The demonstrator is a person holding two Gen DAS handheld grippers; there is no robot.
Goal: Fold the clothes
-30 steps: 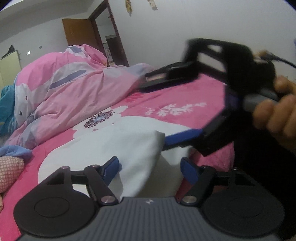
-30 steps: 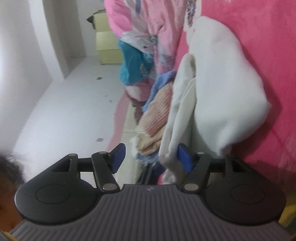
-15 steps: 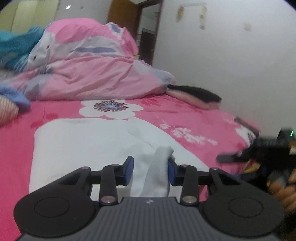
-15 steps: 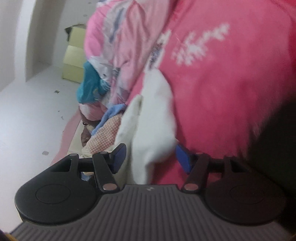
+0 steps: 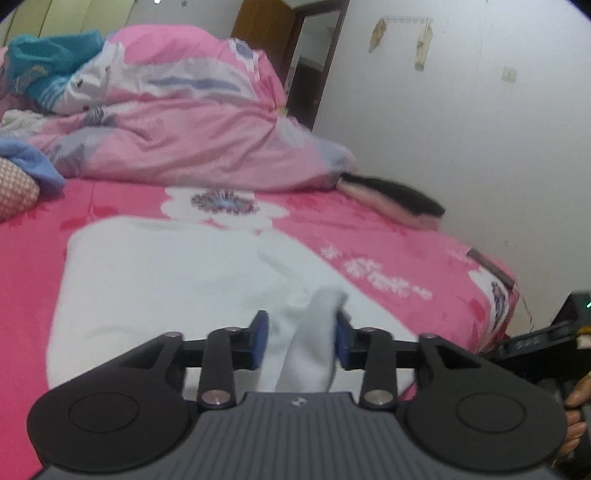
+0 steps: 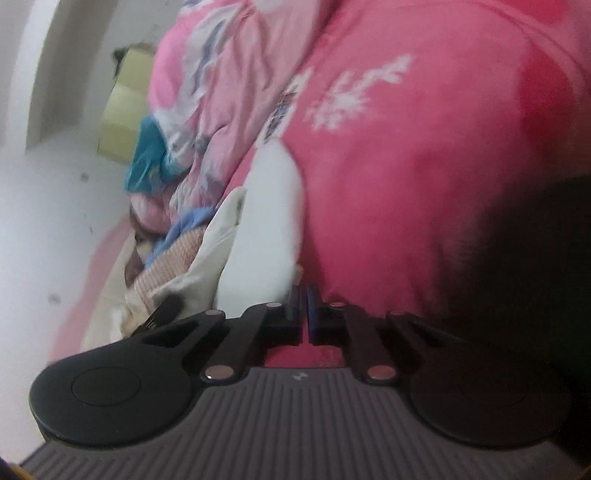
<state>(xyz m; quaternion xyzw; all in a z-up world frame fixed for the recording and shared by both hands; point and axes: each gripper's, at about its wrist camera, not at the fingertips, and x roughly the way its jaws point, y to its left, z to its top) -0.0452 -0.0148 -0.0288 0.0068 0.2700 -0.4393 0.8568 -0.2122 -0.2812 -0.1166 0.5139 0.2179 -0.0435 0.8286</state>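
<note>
A white garment (image 5: 166,266) lies spread flat on the pink flowered bedsheet (image 5: 388,236). My left gripper (image 5: 300,338) sits at its near edge, where a raised fold of the white cloth stands between the blue pads. The jaws are opening: the fold leans on the right pad and a gap shows at the left pad. In the right wrist view the white garment (image 6: 266,221) runs down to my right gripper (image 6: 304,310), whose pads are shut together on its corner. That gripper (image 5: 535,339) also shows at the bed's right edge, held by a hand (image 5: 576,398).
A bunched pink quilt (image 5: 177,122) fills the far side of the bed, with teal (image 5: 44,59) and blue cloths (image 5: 29,162) at the left. A black-and-pink folded item (image 5: 399,203) lies by the white wall. A brown door (image 5: 266,26) stands behind.
My right gripper closed from wide open onto the garment's corner and moved off to the bed's right edge. My left gripper rolled level, pinched a fold of the cloth, then loosened.
</note>
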